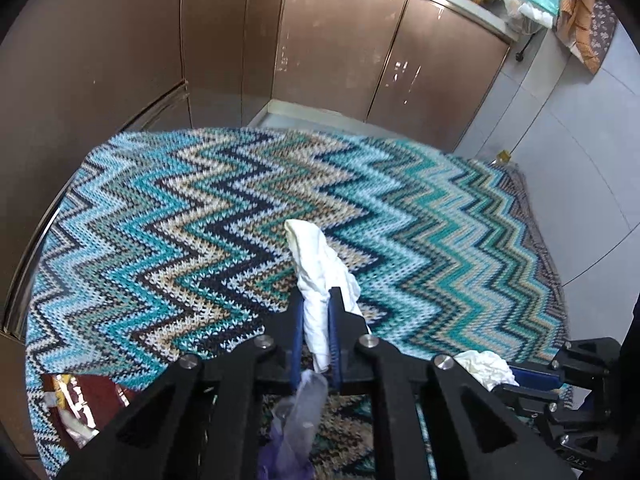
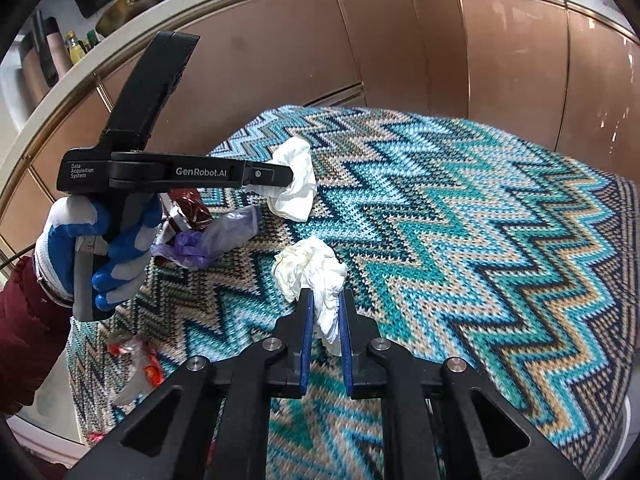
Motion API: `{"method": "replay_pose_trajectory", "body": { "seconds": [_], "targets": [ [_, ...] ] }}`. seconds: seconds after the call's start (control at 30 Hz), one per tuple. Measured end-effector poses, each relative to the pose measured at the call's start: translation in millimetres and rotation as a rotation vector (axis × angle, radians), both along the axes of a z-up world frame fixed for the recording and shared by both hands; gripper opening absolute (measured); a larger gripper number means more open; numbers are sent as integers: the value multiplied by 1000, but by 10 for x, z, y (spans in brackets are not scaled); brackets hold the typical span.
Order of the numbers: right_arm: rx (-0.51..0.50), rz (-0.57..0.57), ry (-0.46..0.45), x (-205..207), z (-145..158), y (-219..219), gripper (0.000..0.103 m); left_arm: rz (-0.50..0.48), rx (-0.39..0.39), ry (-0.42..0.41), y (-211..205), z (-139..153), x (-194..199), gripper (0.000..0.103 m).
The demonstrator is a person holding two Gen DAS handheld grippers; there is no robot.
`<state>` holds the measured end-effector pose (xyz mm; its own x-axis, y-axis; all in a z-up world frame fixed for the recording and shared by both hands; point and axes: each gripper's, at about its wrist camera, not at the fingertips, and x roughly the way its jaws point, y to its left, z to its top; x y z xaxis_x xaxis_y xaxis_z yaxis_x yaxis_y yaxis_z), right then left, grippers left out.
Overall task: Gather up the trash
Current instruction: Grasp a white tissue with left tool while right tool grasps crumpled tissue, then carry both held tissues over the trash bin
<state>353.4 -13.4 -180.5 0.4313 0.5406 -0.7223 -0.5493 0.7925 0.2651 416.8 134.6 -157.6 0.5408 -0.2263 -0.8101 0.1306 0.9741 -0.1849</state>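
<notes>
The left claw [image 1: 317, 334] is clamped on a white tissue wad [image 1: 320, 276], whose free end sticks up toward 12 o'clock past the blue pads. In the right wrist view the same left claw [image 2: 280, 184] enters from 9 o'clock, gripped by a blue-and-white gloved left hand [image 2: 108, 248], with that white tissue wad [image 2: 294, 184] bunched at its tip.

The right claw [image 2: 324, 320] is clamped on a second crumpled tissue [image 2: 310, 276], which fans out toward 11 o'clock above the fingers. From the left wrist view this second crumpled tissue [image 1: 486, 368] and the right claw [image 1: 516, 378] show at 4 o'clock.

Both wads hang over a bench covered with a zigzag knitted cloth [image 2: 460, 240] in teal, tan and navy. On it, at 9 o'clock from the right claw, lies a purple plastic wrapper [image 2: 218, 240], touching a dark red packet [image 2: 188, 210] behind it. Toward 8 o'clock, near the cloth's edge, sits a clear wrapper with red print [image 2: 134, 364]. Brown cabinet doors [image 2: 400, 48] stand beyond the bench at 12 o'clock.
</notes>
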Motion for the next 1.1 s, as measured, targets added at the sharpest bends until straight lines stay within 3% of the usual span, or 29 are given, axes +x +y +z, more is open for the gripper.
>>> {"method": "replay_pose_trajectory", "body": {
  "seconds": [0.27,0.67,1.1],
  "targets": [
    [11,-48,-61,-376,368,-165,12,-18,9,-91,-62,495,-411,10],
    [37,-110,-196,-1199,1017,-371,12,-47,33,-260,-59,1299,-1407,10],
    [72,-250,-314,-2102,1411,-915,12,-121,21,-343,-479,1650,-2196,10]
  ]
}}
